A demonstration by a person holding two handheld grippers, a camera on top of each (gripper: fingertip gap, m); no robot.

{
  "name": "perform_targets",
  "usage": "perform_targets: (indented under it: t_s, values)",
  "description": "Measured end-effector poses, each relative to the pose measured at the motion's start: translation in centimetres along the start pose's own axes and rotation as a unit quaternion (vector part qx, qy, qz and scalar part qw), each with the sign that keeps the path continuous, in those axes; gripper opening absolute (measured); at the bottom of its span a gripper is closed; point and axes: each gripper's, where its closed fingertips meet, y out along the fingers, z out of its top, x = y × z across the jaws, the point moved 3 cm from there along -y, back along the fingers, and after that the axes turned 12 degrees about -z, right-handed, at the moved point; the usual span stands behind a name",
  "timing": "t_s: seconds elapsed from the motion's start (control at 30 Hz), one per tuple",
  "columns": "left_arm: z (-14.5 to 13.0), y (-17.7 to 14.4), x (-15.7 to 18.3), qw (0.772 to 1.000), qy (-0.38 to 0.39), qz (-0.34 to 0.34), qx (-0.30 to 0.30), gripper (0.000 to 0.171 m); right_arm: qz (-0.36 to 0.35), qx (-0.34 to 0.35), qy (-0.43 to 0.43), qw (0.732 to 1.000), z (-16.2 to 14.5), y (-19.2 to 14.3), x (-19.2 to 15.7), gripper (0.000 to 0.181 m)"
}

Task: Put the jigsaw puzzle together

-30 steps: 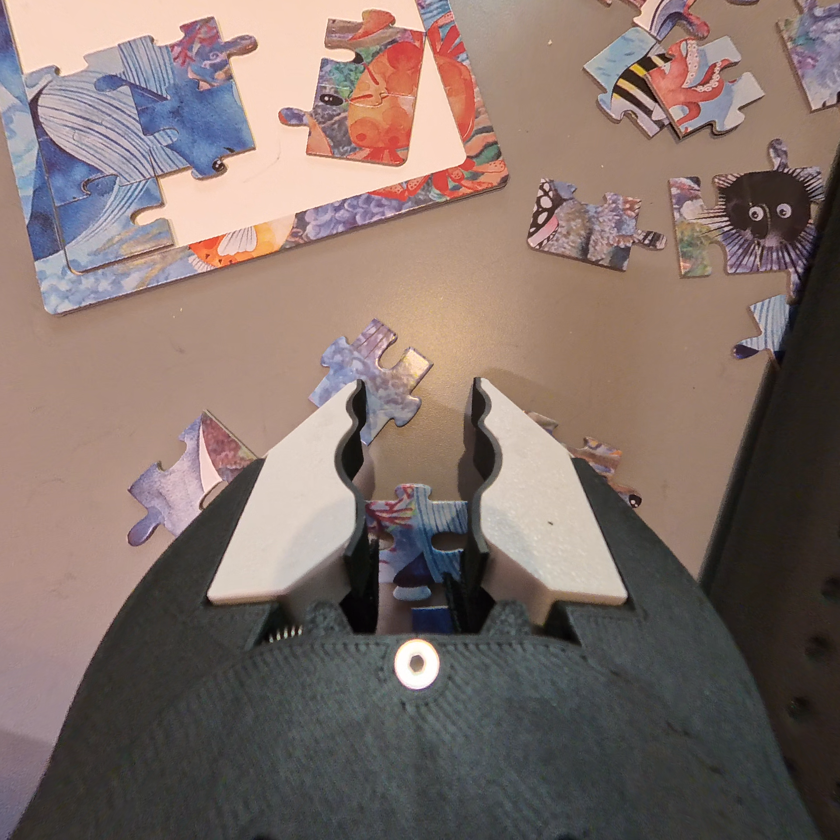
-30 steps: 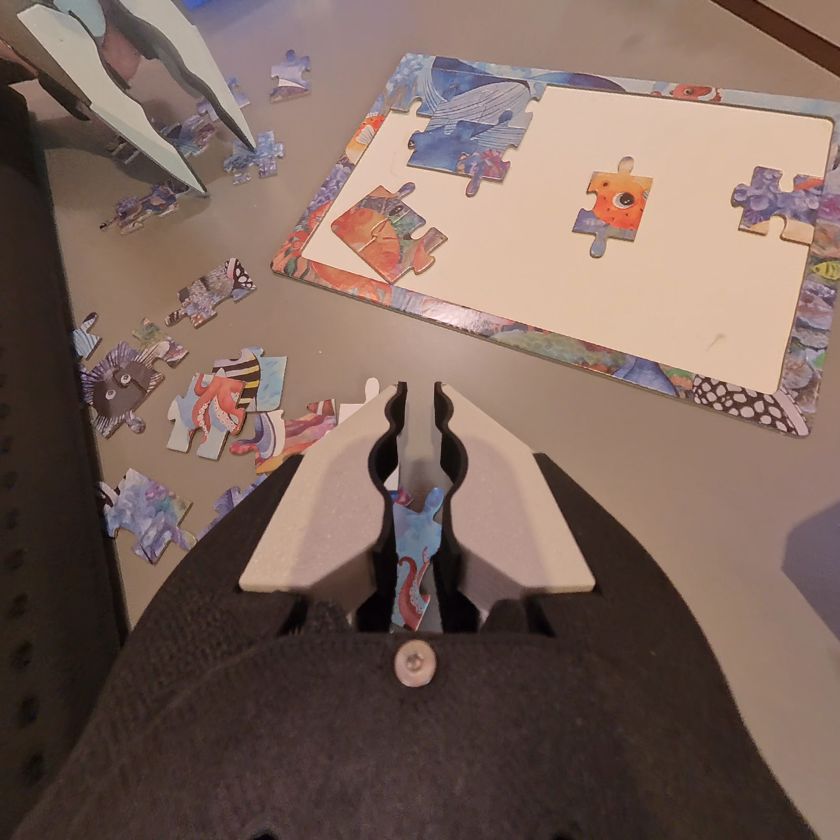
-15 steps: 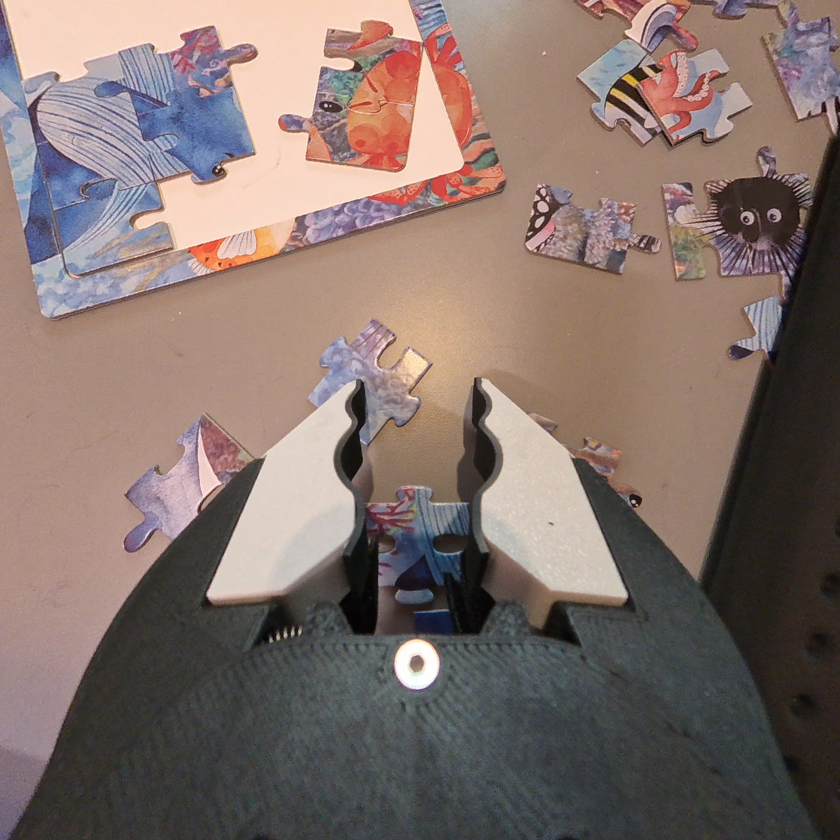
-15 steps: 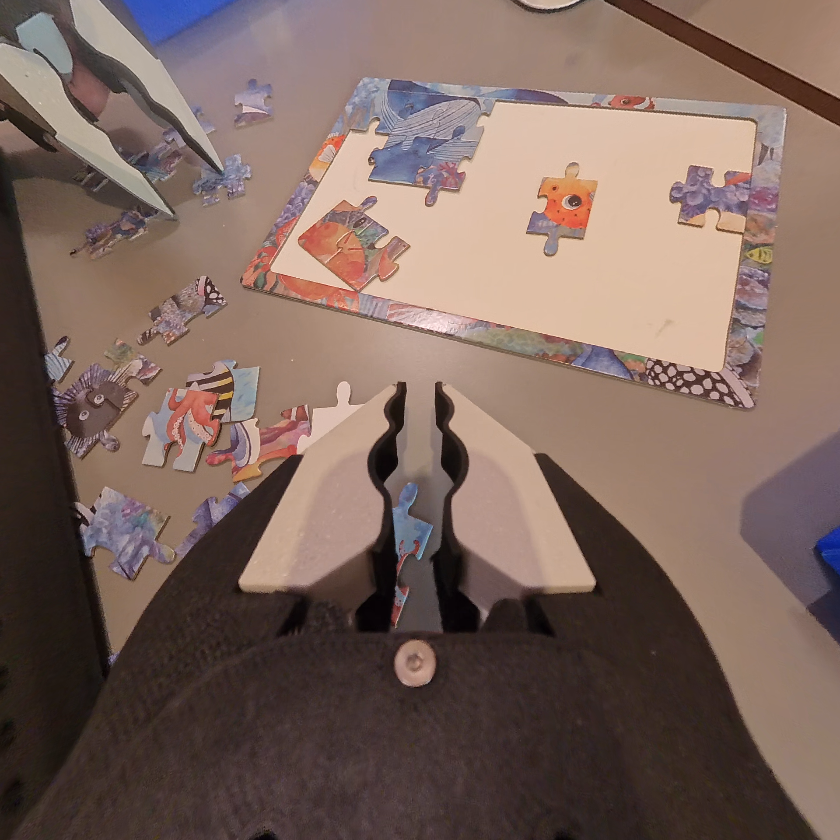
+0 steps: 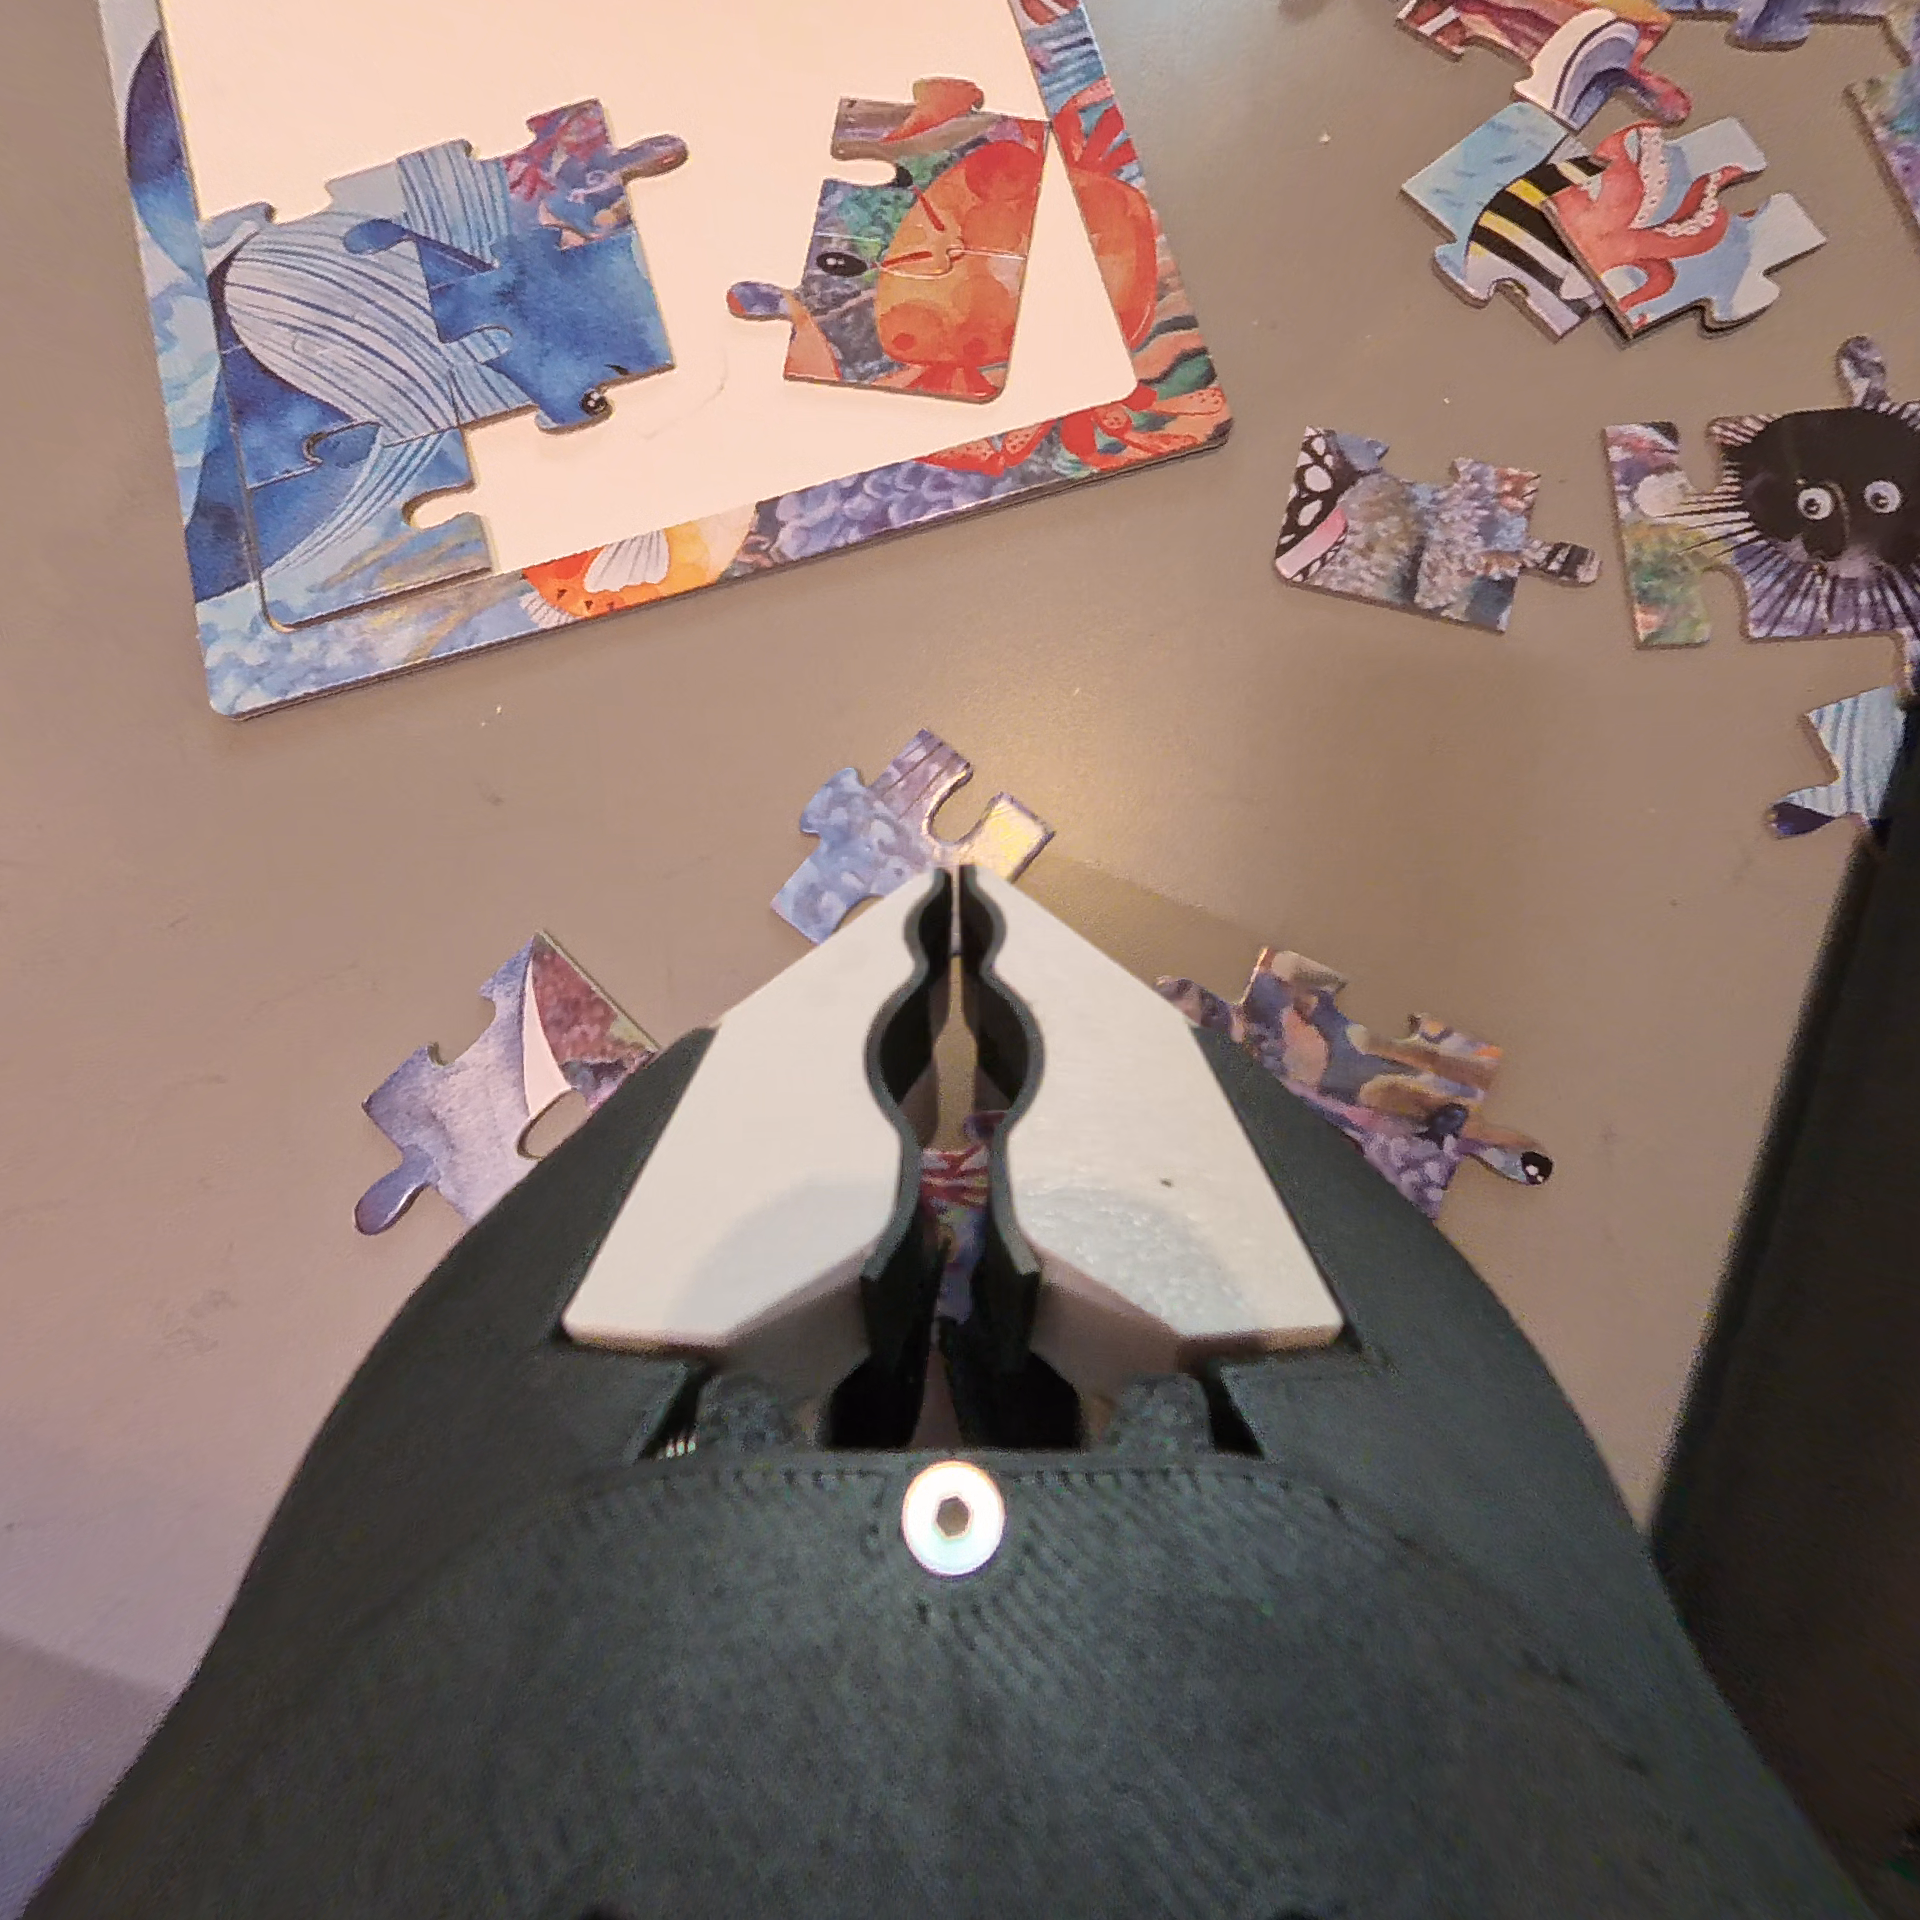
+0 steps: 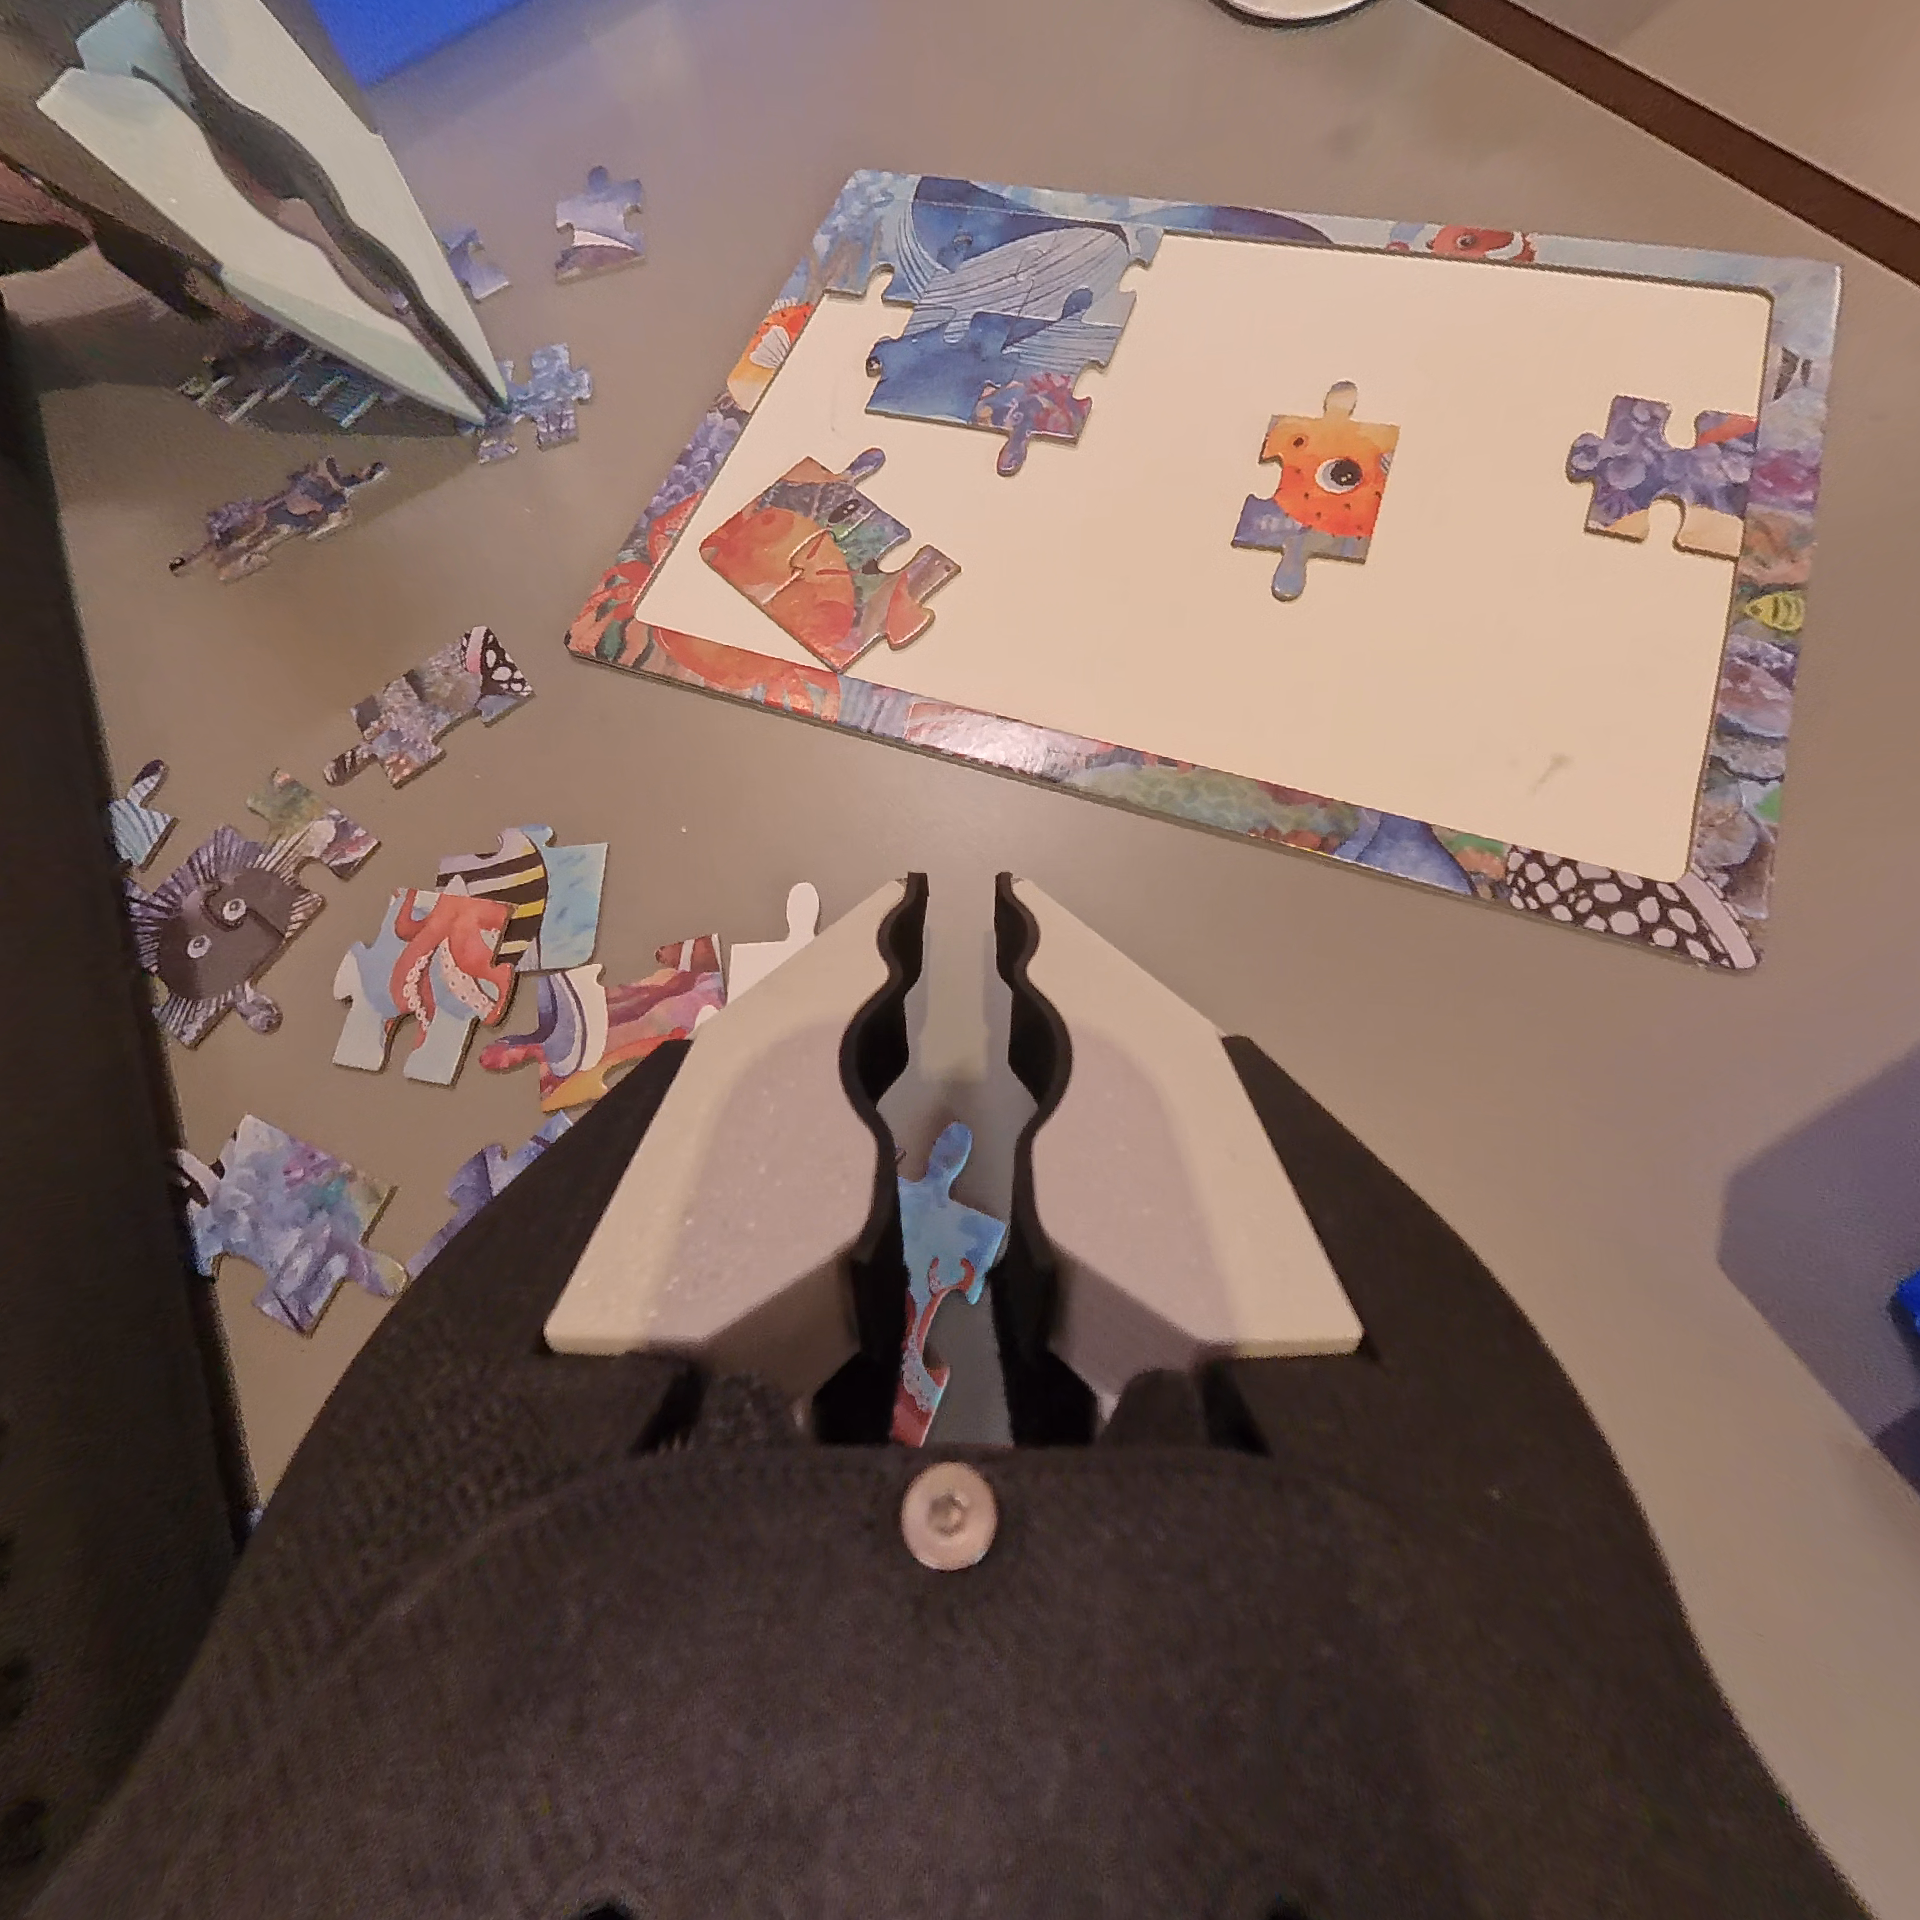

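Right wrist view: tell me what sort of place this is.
Probably an indoor desk or worktable set up for puzzle play: a plain grey tabletop, a puzzle frame board lying flat on it, and loose puzzle pieces scattered beside it.

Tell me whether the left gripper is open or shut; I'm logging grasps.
Shut. The left gripper's tips meet in the left wrist view, over a loose purple piece. Whether it pinches that piece, I cannot tell.

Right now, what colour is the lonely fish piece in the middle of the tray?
Bright orange, a big eye, blue bottom: the fish piece. Right wrist view shows it best.
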Motion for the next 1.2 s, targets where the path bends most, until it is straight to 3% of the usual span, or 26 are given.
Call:
perform_targets:
  t_s: [0.2,0.7,1.2]
  values:
    - [0.0,0.0,-0.4,1.000,0.012,0.018,0.008,0.000,-0.001,0.019,-0.005,1.000,1.1,-0.3,-0.6,0.011]
    - [0.1,-0.9,-2.1,0.997,-0.005,0.074,0.029,0.053,-0.012,0.032,0.006,0.999,1.5,1.0,-0.7,0.020]
    - [0.8,-1.4,-1.9,0.996,-0.006,0.075,0.049,0.064,-0.024,0.028,0.022,0.999,0.7,1.6,0.4,0.030]
